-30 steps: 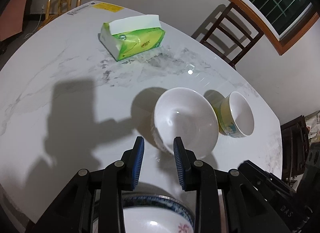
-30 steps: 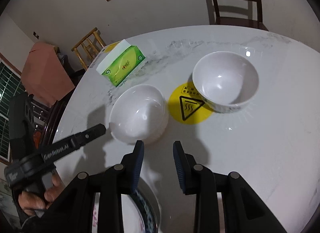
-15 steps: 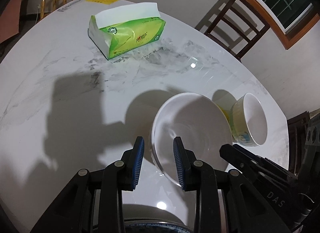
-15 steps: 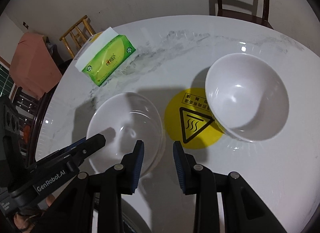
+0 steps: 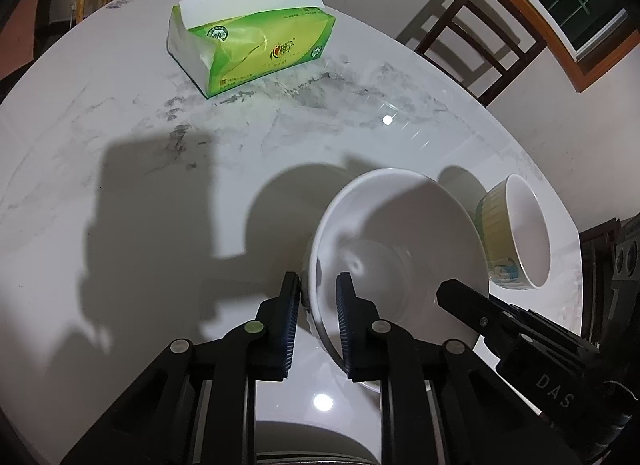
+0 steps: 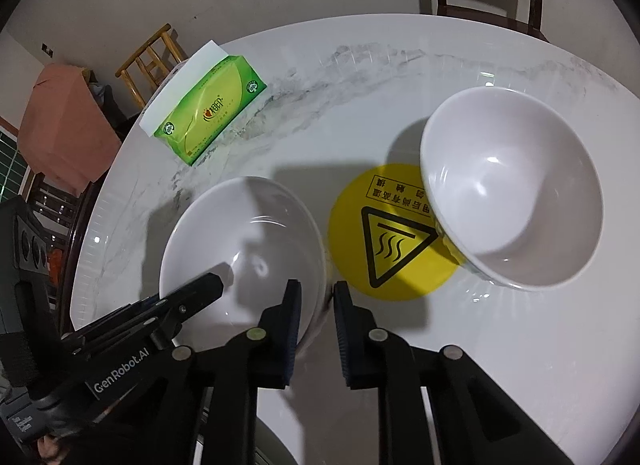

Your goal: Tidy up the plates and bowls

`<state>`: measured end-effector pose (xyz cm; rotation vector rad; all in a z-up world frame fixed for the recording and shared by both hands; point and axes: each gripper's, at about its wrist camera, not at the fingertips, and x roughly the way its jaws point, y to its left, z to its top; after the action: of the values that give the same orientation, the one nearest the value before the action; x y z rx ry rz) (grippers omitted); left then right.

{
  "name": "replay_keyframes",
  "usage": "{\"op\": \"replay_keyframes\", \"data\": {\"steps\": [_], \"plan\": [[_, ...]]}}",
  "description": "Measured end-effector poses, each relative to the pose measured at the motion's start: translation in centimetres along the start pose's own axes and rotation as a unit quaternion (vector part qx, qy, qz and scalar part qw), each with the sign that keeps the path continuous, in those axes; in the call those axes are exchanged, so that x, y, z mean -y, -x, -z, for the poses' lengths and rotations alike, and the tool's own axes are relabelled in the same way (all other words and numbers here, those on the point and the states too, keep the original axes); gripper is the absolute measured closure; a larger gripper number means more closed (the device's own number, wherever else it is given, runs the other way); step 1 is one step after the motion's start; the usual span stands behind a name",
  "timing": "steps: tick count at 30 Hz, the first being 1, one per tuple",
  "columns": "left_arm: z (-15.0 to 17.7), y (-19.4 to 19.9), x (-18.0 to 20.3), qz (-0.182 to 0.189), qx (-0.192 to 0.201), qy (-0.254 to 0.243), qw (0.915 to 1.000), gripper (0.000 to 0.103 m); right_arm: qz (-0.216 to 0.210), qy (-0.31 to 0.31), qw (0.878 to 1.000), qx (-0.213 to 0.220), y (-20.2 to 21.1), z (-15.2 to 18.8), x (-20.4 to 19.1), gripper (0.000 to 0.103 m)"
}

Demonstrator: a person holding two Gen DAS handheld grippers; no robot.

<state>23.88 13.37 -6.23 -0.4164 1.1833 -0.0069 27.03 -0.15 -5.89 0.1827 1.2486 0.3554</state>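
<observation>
The plain white bowl sits on the marble table, and both grippers straddle its rim from opposite sides. The left gripper has one pad outside and one inside the left wall; the right gripper does the same on the right wall. Both pairs of jaws have just been closing and seem to pinch the rim, though shadow hides the contact. The bowl with the patterned outside stands just beside, on the right.

left gripper: angled steeply down, jaws just closed in, one finger each side of white bowl rim, gripping | right gripper: same steep tilt, jaws just closed in, pinching opposite rim
</observation>
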Motion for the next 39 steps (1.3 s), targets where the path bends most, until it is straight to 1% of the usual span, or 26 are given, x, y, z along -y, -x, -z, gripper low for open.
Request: {"op": "replay_keyframes", "data": {"steps": [3,7,13,26,30,39], "plan": [[0.3,-0.1,0.2,-0.004,-0.004,-0.004,1.0,0.089,0.005,0.004,1.0,0.003,0.4,0.3,0.0,0.086],[0.6,0.1,0.6,0.002,-0.011,-0.007,0.9999,0.089,0.007,0.004,1.0,0.01,1.3,0.7,0.2,0.086],[1.3,1.2,2.3,0.006,-0.009,-0.018,0.9998,0.089,0.007,0.001,1.0,0.018,3.1,1.6,0.8,0.086],[4.2,5.0,7.6,0.016,0.011,-0.064,0.9978,0.089,0.014,-0.005,0.998,0.06,9.6,4.1,2.9,0.086],[5.2,5.9,9.2,0.019,0.011,-0.077,0.9968,0.089,0.019,-0.009,0.997,0.072,11.5,5.1,3.7,0.086],[8.6,8.1,12.5,0.032,0.013,-0.106,0.9938,0.089,0.022,-0.028,0.995,0.098,16.0,8.8,5.7,0.086]]}}
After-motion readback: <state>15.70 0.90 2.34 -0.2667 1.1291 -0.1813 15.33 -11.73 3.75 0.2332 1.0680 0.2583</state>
